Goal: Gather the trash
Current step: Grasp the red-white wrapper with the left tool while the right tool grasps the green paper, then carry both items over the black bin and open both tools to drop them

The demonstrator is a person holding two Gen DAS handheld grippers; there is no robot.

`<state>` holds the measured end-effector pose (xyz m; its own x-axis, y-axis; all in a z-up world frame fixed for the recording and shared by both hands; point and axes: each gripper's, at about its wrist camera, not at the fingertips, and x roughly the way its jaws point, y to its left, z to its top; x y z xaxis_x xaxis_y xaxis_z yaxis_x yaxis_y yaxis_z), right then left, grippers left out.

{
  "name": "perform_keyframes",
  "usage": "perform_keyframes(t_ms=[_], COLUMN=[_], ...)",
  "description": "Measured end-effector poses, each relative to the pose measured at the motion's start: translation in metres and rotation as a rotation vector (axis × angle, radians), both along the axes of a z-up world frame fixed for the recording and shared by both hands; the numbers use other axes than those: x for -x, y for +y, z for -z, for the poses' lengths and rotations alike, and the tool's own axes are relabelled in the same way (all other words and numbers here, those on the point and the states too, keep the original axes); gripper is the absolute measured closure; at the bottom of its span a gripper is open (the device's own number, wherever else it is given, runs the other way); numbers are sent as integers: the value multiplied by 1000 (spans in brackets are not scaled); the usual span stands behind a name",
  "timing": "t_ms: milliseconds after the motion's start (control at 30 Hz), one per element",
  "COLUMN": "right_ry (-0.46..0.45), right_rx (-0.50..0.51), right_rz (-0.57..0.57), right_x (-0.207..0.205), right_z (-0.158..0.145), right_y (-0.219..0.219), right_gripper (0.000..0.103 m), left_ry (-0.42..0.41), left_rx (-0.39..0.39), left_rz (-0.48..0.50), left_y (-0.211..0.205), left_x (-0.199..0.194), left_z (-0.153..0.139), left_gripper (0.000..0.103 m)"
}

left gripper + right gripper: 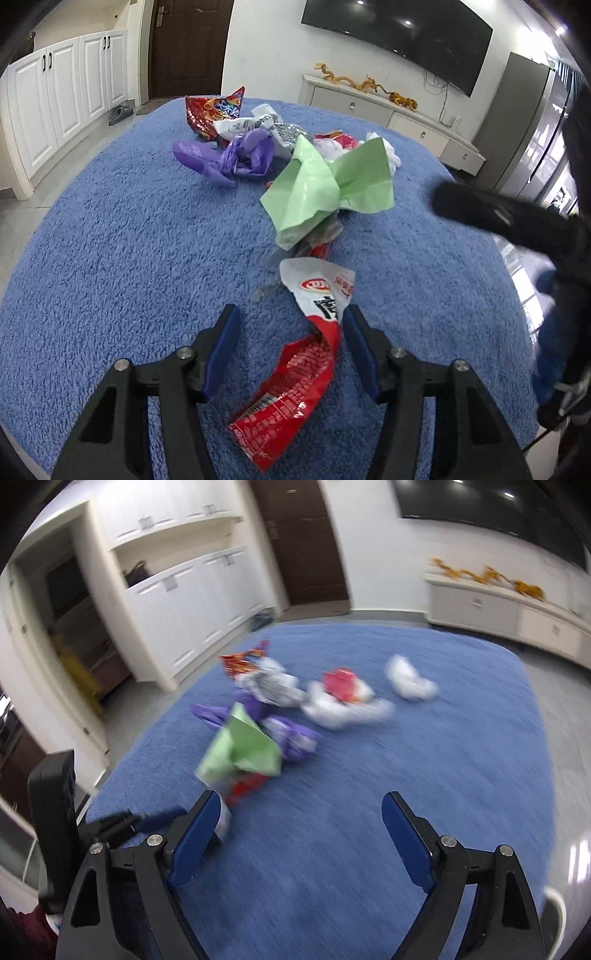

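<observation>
On the blue rug (110, 240), near the trash pile: red-and-white wrapper (295, 354) between parted fingers of left gripper (290, 314), touching the right pad, not clamped. Right gripper (301, 801) spread wide, holding nothing, above rug beside green bag (242, 749).

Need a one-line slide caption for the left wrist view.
Open left gripper straddles a red-and-white snack wrapper on the blue rug, green bag and more litter beyond.

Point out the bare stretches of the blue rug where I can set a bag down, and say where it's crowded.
Bare blue shaggy rug lies left of the crumpled purple plastic bag and the green plastic bag. The right wrist view shows more bare rug right of the pile. The crowded part is the middle to far strip, from the red-and-white snack wrapper back to the red foil chip bag.
</observation>
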<state>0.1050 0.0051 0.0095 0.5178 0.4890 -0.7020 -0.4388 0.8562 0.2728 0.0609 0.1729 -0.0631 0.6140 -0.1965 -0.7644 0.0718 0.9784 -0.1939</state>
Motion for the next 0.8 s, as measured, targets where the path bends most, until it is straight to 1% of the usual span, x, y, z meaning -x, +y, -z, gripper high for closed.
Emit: perform_keyframes(t_ms=[133, 233, 300, 367, 400, 433, 500, 567, 800], right_ry=[-35, -33, -16, -2, 1, 3, 4, -11, -73], right_rx=[14, 40, 56, 74, 76, 71, 56, 43, -22], right_rz=[-68, -111, -132, -148, -150, -149, -146, -137, -89], right_x=[-24, -39, -45, -47, -48, -47, -46, -40, -22], right_z=[-2, 6, 14, 22, 24, 26, 24, 18, -12], right_y=[38, 63, 76, 83, 85, 85, 81, 74, 47], right_gripper=[16, 23, 33, 45, 49, 49, 53, 54, 55], left_ry=[-8, -8, -9, -11, -12, -11, -13, -24, -63], left_rx=[9, 11, 16, 27, 34, 38, 43, 31, 46], left_rz=[11, 17, 15, 11, 15, 26, 46, 43, 16], left_y=[3, 4, 5, 7, 7, 7, 4, 2, 9], left_x=[-3, -5, -5, -4, -3, -2, 1, 4, 23], left_z=[0, 1, 1, 1, 1, 0, -2, -6, -27], left_gripper=[52, 55, 59, 65, 72, 81, 89, 89, 91])
